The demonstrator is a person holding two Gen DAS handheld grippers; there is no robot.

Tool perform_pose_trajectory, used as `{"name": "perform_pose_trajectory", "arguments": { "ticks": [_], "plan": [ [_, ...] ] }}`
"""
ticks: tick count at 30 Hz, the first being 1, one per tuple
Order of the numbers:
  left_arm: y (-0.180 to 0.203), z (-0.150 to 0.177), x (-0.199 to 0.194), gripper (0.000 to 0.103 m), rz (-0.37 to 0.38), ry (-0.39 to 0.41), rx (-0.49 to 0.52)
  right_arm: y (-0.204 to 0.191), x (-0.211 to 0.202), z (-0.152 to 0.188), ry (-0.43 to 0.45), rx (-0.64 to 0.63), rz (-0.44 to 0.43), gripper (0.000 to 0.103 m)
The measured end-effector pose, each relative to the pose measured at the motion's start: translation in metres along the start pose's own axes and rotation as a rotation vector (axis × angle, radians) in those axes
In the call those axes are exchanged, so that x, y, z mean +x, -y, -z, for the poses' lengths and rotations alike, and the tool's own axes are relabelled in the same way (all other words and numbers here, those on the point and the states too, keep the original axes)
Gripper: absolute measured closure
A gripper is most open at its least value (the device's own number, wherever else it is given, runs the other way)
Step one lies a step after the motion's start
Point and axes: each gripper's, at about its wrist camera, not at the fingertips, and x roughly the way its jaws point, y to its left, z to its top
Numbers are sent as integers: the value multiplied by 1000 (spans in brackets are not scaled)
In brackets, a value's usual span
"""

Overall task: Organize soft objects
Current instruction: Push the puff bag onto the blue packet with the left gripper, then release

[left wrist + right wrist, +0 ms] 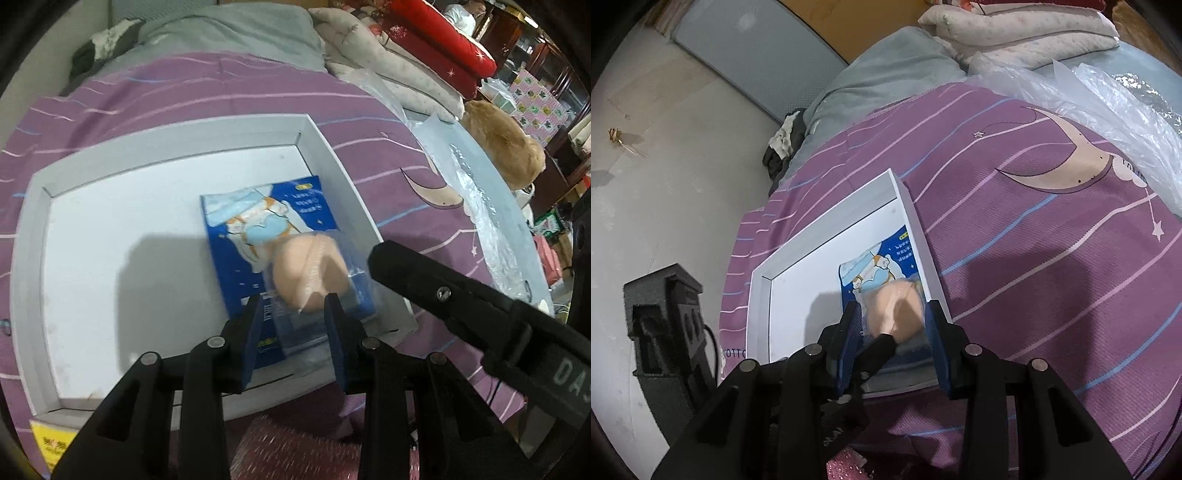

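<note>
The peach-coloured sponge in its clear wrapper [306,273] lies on top of a blue printed packet [273,236] inside a shallow white cardboard box [173,144], against the box's right wall. The box sits on a purple striped bedspread [221,85].

The left gripper [291,306] hangs just over the near end of the sponge with its blue-padded jaws a modest way apart. The wrapper's edge shows between the pads, but whether they actually pinch it I cannot tell. The right gripper [892,314] also stands partly open, framing the sponge from its own side with nothing pressed between its pads; one black finger of the left tool crosses its view.

The main risk, as I judge it, is the slick film: if a pad still catches the wrapper when the tool lifts, the light sponge could ride up and tumble out over the low wall (it lies right beside it). The two grippers are also close together, so a careless withdrawal could knock them against each other or nudge the box across the soft, yielding bedding.

The sponge looks rounded and squashy, the packet flat and glossy, the box stiff and matte.
</note>
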Motion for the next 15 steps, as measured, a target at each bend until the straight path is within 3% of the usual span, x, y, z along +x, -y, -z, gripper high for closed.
{"name": "perform_pose_trajectory", "arguments": {
  "ticks": [11, 15],
  "plan": [
    [-16, 12, -37, 57, -106, 103, -29, -11, -5, 1, 10, -52, 9, 67],
    [-22, 18, -44, 57, -106, 131, -66, -16, -6, 3, 6, -76, 27, 67]
  ]
}}
